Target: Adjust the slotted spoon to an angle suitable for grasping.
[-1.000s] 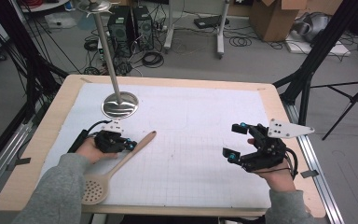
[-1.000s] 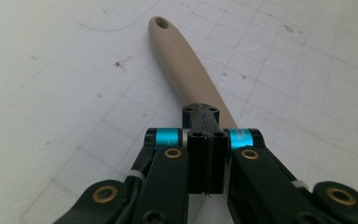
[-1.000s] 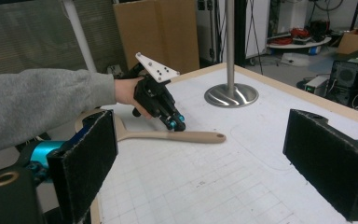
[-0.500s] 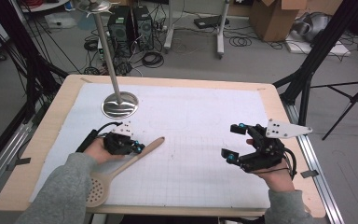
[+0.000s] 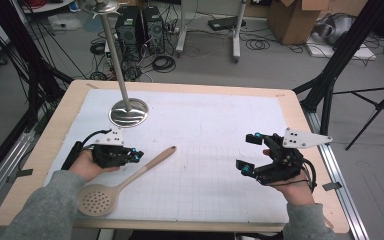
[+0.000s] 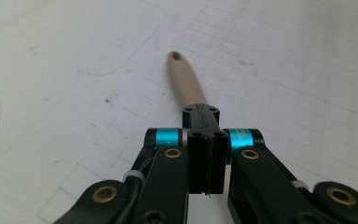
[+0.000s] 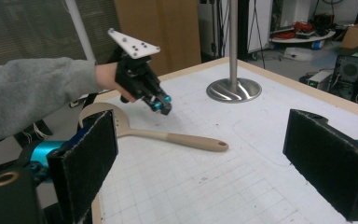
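Observation:
A beige slotted spoon (image 5: 141, 169) lies on the white grid mat, its perforated head toward the front edge and its handle (image 7: 182, 138) pointing right and away. My left gripper (image 5: 137, 156) hovers just above the handle with its jaws pressed together and nothing between them; in the left gripper view the closed tips (image 6: 200, 110) cover the near part of the handle (image 6: 184, 79). The right gripper view has this left gripper (image 7: 162, 106) clear of the spoon. My right gripper (image 5: 248, 152) rests at the right of the mat, jaws wide apart (image 7: 205, 161) and empty.
A polished metal stand (image 5: 128, 112) with a round base and tall pole rises at the mat's back left (image 7: 233, 89). The white mat (image 5: 215, 120) covers most of the wooden table (image 5: 62, 117). Computers, cables and boxes sit on the floor beyond.
The left gripper slid right along the spoon handle, then pulled back left and lifted. The handle tip has shifted slightly to the right. The right gripper has stayed put.

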Demonstrator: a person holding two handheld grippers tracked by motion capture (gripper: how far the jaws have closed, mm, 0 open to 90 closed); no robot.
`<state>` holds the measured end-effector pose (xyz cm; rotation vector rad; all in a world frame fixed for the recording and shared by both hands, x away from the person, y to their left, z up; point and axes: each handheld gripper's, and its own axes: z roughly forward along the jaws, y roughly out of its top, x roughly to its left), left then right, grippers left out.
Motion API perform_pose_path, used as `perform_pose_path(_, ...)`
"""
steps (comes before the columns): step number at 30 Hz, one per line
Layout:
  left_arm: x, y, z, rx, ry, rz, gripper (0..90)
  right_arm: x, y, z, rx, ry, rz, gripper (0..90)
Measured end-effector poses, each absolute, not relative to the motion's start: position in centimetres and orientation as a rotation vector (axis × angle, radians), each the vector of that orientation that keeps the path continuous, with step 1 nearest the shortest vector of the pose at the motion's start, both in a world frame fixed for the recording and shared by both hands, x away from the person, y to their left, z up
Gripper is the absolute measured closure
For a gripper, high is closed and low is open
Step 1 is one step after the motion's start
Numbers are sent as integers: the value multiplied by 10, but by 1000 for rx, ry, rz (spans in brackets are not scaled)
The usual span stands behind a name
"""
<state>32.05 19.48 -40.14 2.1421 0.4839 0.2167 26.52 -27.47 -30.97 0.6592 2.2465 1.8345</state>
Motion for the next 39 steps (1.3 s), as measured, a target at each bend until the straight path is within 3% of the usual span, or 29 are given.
perform_pose_path(8, 299, 204, -397, 2139, 557, 280, 896, 268, -272, -311, 650, 2250, 1830, 89)
perform_pose_path(17, 280, 211, -390, 2103, 592, 265, 896, 272, -271, -309, 649, 2245, 1846, 89)
perform_pose_path(39, 278, 181, -420, 2300, 587, 197, 896, 277, -262, -306, 622, 2259, 1870, 89)
